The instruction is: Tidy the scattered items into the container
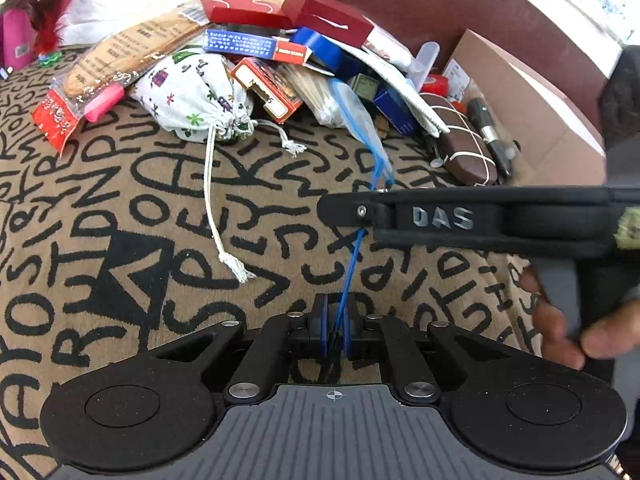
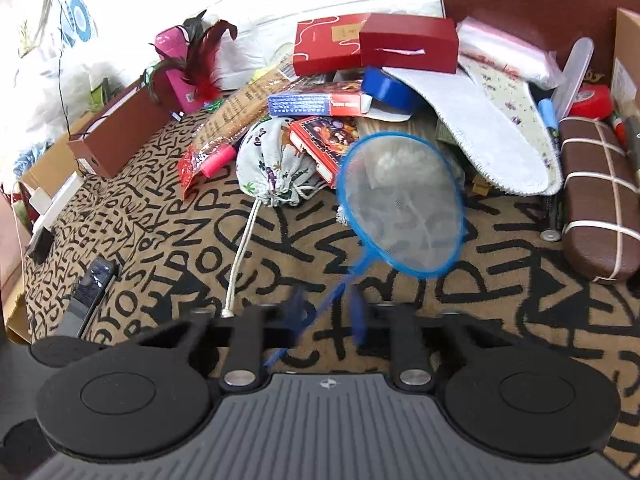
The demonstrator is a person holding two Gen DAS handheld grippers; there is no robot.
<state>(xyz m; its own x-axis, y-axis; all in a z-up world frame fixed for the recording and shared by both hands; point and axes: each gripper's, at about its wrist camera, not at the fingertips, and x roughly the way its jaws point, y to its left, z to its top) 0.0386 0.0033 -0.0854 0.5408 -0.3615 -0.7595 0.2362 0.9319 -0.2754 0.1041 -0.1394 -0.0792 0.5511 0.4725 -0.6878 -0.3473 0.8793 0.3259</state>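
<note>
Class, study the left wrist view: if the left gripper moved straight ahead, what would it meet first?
Probably the right gripper, crossing just ahead over the blue net's handle that the left gripper holds; depth is uncertain.

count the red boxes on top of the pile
2: a flat red cardboard box with white squiggles at the back, and a plain dark red box with a slot touching its right side. Others may be buried.
</note>
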